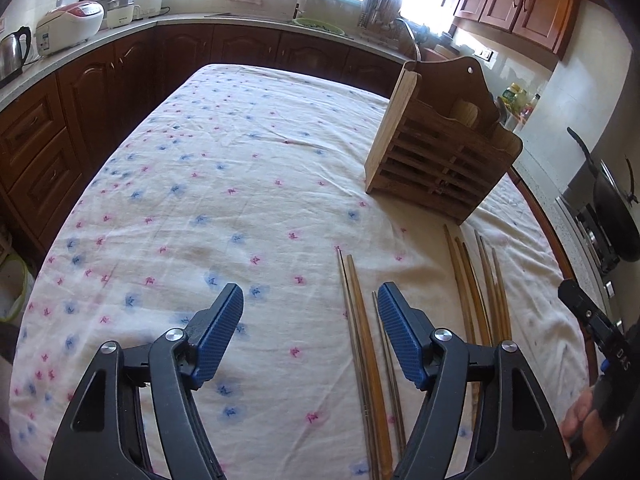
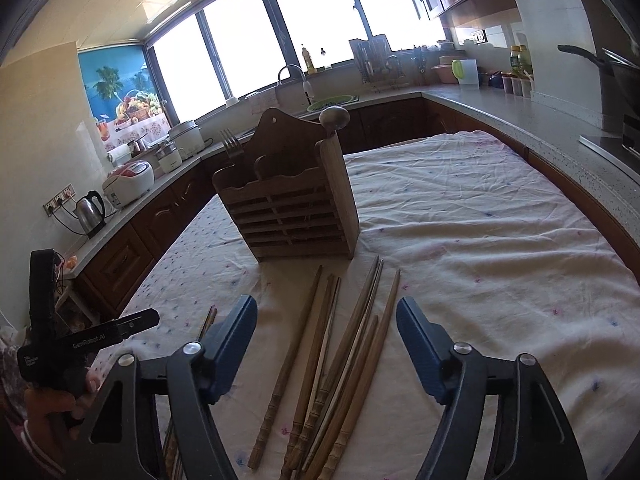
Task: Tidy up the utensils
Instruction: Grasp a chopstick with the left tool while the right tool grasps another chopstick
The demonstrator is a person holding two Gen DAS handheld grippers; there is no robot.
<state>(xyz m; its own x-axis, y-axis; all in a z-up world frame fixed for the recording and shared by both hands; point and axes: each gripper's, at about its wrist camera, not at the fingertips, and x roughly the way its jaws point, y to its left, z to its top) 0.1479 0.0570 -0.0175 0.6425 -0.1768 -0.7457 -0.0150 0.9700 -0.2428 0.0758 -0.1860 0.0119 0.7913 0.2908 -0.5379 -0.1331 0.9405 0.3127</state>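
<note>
- A rice cooker [image 1: 70, 26] and a steel kettle [image 2: 91, 209] are seen on the far counter.
- A black pan [image 1: 616, 208] is set on the stove.
- A flowered cloth [image 1: 240, 184] is spread over the table.

Daylight enters through the kitchen windows [image 2: 280, 36], which we see blown out to white in both views. The tablecloth [image 1: 224, 184] is evenly lit, with soft creases. The wooden rack [image 2: 288, 200] faces us in shadow. Fisheye curvature bends the counters [image 1: 132, 32]; dark vignetting fills the corners. Focus is sharp.
</note>
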